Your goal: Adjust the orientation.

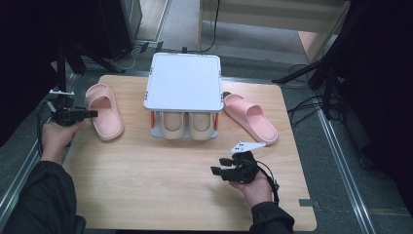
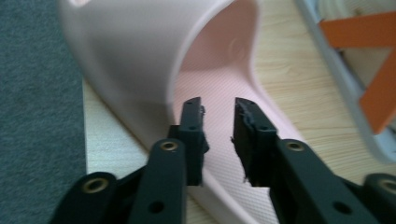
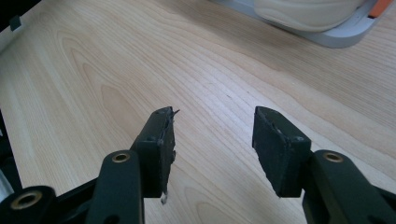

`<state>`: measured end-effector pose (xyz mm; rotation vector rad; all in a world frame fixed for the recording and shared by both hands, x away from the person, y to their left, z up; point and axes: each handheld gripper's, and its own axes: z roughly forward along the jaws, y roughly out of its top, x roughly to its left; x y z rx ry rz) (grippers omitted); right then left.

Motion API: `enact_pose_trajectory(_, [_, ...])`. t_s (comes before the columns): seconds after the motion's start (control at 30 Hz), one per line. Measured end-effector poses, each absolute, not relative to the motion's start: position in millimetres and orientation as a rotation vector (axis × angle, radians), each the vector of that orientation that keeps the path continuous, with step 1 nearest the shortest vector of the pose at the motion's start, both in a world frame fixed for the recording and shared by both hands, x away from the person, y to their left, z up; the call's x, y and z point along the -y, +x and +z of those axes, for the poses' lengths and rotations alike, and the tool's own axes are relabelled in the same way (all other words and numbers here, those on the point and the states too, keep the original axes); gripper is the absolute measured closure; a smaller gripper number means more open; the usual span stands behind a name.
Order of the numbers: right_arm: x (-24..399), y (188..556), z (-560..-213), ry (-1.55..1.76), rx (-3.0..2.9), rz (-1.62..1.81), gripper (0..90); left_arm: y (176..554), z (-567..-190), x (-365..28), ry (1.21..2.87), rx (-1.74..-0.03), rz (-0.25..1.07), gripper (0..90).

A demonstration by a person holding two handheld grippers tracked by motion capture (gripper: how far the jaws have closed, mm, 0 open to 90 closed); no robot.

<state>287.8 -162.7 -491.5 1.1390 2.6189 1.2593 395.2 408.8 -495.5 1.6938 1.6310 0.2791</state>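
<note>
The left gripper (image 1: 92, 114) hangs at the table's left edge (image 1: 83, 127), jaws slightly apart and gripping nothing, over the left pink slipper (image 1: 104, 113). The right gripper (image 1: 217, 165), jaws wide and empty, hovers above bare wood before the shoe rack (image 1: 183, 83).

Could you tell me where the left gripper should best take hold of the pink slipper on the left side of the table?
Probably the outer side wall of the pink slipper, behind its strap. The left gripper already points in from the table's left edge, jaws open over the footbed with nothing pinched. The rim is thin and raised, so one jaw inside and one outside should clamp it.
</note>
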Motion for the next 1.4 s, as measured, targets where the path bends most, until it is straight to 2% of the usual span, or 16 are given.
enact_pose_trajectory(0.13, [160,289,-492,1.131,-2.624,1.262,49.4,392,-490,-412,1.702,-1.658,0.34,55.9])
enact_pose_trajectory(0.27, [162,288,-492,1.138,-2.621,1.254,49.4,395,-495,-421,1.67,-1.711,0.316,50.5])
enact_pose_trajectory(0.47, [168,284,-493,1.176,-2.601,1.246,49.1,406,-504,-425,1.653,-1.752,0.316,46.0])
enact_pose_trajectory(0.8, [184,274,-493,1.25,-2.548,1.231,49.0,426,-514,-421,1.634,-1.779,0.354,45.7])
enact_pose_trajectory(0.97, [190,271,-494,1.266,-2.53,1.228,48.9,430,-513,-418,1.676,-1.785,0.414,55.4])
enact_pose_trajectory(1.13, [193,270,-494,1.273,-2.518,1.227,48.8,430,-508,-412,1.717,-1.781,0.493,80.1])
enact_pose_trajectory(1.4, [192,270,-490,1.254,-2.508,1.23,48.8,424,-502,-424,1.674,-1.785,0.388,84.1])
